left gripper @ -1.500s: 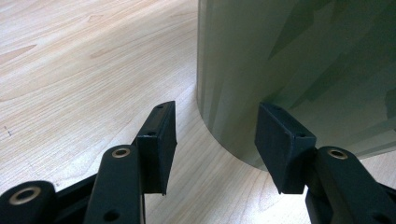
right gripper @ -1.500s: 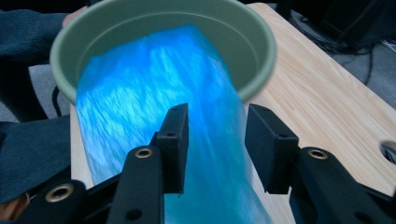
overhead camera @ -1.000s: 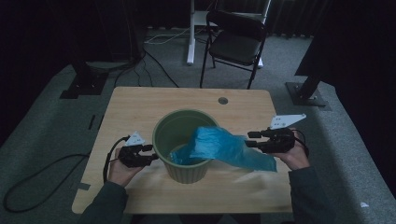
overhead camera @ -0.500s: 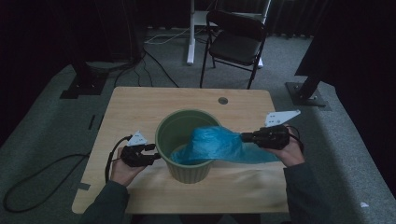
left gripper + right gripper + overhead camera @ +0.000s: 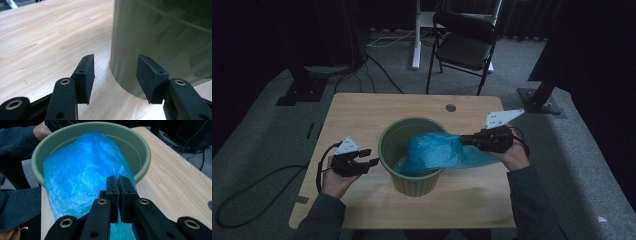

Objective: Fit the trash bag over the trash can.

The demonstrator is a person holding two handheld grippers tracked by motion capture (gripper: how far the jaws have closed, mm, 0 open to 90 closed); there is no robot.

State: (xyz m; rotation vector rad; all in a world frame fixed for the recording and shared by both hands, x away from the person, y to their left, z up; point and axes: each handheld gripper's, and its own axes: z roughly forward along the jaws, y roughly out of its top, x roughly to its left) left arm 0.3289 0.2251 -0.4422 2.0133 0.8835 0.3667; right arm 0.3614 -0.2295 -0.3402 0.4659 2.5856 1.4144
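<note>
Blue plastic bag (image 5: 437, 152) drapes over green bin (image 5: 412, 177) rim, lower end hidden inside; right gripper (image 5: 118, 185), jaws just closed, pinches it; left gripper (image 5: 113, 75) released beside bin wall, near tabletop's (image 5: 362, 112) left edge.

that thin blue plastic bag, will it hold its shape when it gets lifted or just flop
The crinkled thin blue plastic bag will probably flop: it sags over the rim of the round green plastic bin. It looks light, puffed up between the bin and the right gripper pinching its film. It may slip, since the jaws hold one small fold.

A light wooden table (image 5: 362, 117) stands on grey carpet (image 5: 257, 145) in a dim room. Behind it are a black folding chair (image 5: 464, 47) and dark curtains (image 5: 272, 30).
</note>
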